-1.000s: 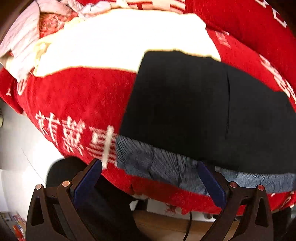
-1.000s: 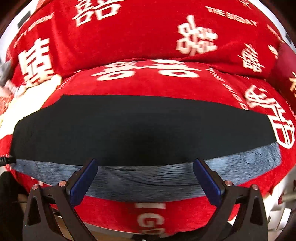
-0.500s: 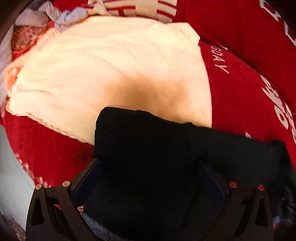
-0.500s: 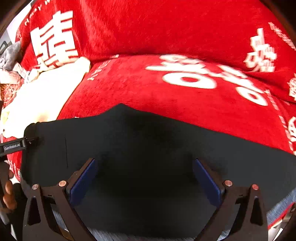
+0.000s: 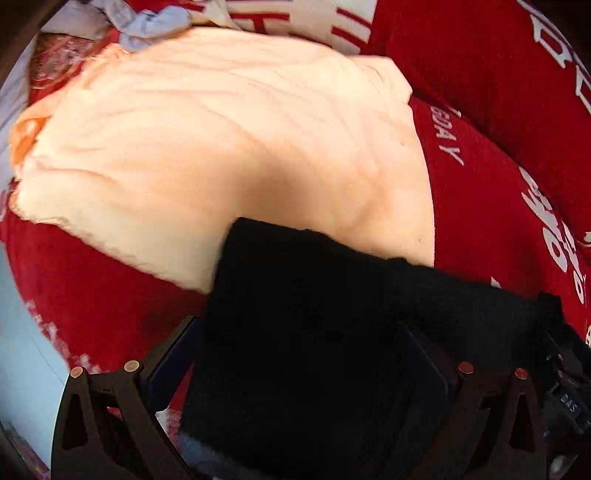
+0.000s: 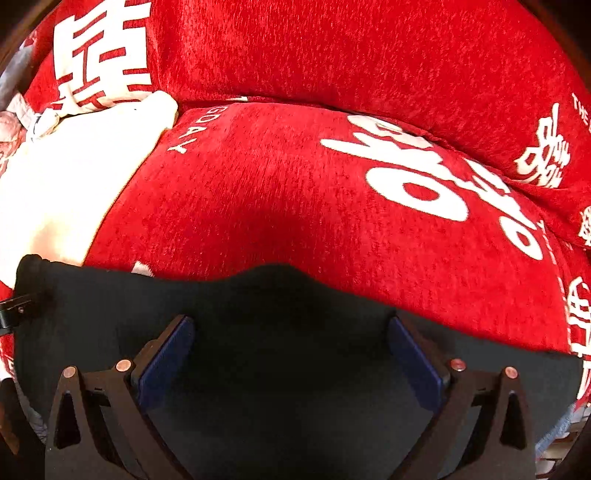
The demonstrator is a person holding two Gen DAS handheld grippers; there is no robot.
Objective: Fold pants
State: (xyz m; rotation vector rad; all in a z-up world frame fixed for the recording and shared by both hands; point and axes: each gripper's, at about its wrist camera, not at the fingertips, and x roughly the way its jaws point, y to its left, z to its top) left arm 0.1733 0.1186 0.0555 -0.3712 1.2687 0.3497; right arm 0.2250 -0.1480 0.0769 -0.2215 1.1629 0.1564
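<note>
Pants: your black pants [image 5: 332,332] lie on the red sofa cover [image 6: 295,206], filling the near part of both views; in the right wrist view their far edge [image 6: 277,273] bulges upward at the middle.
Left claw: your left claw [image 5: 299,354] stands with its fingers wide apart. The black cloth lies across the gap and hides most of the left finger [image 5: 173,354]. You are not pinching it.
Right claw: your right claw [image 6: 291,354] is also spread, blue pads [image 6: 166,362] well apart, with the pants beneath and between them. No grip shows.
Cream cloth: a pale cream cloth [image 5: 221,147] lies on the sofa at the far left, and the pants' far left corner overlaps its near edge.
Sofa cover: red with white characters [image 6: 424,177], on the seat and the back cushion.
Far left corner: crumpled light garments [image 5: 155,26], blurred.
</note>
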